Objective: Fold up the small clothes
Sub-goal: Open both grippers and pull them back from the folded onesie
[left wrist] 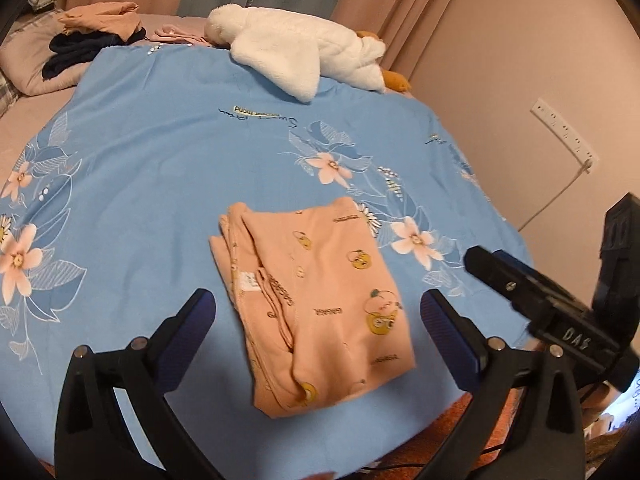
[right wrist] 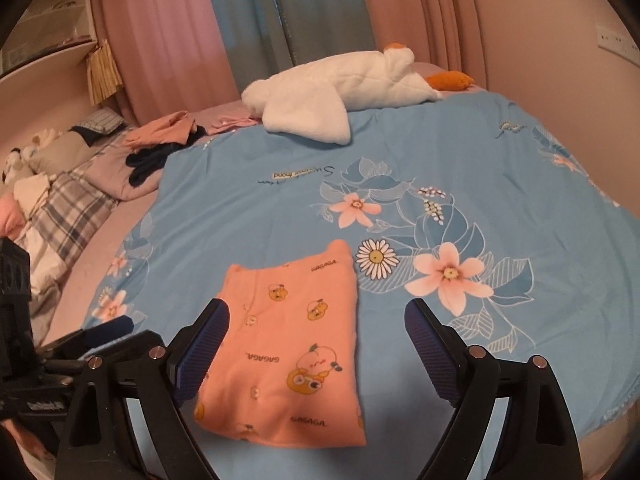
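Left wrist view: folded peach garment [left wrist: 316, 304] on blue floral sheet [left wrist: 160, 168].
Left gripper [left wrist: 318, 312] and right gripper [right wrist: 318, 336] spread wide above it, holding nothing.

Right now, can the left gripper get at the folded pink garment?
Probably yes. The left gripper is open and hovers just above the folded pink garment, which lies flat on the blue floral sheet. Nothing sits between them; the right gripper, also open, is off to the side.
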Action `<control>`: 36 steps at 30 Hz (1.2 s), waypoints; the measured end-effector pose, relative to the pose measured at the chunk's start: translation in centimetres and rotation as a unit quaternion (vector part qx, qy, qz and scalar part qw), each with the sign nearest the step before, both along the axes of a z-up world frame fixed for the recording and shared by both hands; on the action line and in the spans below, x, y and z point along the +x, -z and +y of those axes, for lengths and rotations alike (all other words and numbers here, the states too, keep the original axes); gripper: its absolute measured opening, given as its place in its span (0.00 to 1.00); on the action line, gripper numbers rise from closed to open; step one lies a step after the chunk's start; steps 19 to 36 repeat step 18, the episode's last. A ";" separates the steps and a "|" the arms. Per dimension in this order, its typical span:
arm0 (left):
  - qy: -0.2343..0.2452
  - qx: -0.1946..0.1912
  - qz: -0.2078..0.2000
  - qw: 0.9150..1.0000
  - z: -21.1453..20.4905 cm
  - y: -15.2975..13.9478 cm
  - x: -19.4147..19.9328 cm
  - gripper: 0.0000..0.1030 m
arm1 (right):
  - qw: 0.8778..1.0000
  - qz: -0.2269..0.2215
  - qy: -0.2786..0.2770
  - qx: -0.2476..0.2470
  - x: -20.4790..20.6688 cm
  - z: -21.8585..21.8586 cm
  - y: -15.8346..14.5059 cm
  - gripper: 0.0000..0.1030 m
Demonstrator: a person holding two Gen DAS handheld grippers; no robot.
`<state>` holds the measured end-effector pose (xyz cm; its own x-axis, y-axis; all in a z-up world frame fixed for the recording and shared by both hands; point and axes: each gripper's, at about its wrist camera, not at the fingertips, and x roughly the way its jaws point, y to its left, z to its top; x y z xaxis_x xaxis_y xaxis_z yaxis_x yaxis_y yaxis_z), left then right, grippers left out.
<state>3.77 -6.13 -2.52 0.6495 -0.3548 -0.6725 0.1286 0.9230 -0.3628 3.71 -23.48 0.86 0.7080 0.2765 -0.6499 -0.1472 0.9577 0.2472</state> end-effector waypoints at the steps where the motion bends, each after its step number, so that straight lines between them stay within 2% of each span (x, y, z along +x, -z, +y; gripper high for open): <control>1: -0.003 0.003 -0.004 1.000 -0.1 -0.1 -0.2 0.99 | 1.000 0.000 -0.001 0.000 -0.2 0.1 0.0 0.86; 8: -0.005 -0.008 -0.006 1.000 0.5 -0.4 -1.4 0.99 | 1.000 -0.002 0.010 0.004 -1.0 -0.3 -0.2 0.86; 18: -0.016 0.000 -0.013 1.000 0.5 -0.7 -2.5 0.99 | 1.000 0.008 0.014 0.007 -1.3 -0.4 0.1 0.86; 36: -0.016 0.000 -0.013 1.000 0.5 -0.7 -2.5 0.99 | 1.000 0.008 0.014 0.007 -1.3 -0.4 0.1 0.86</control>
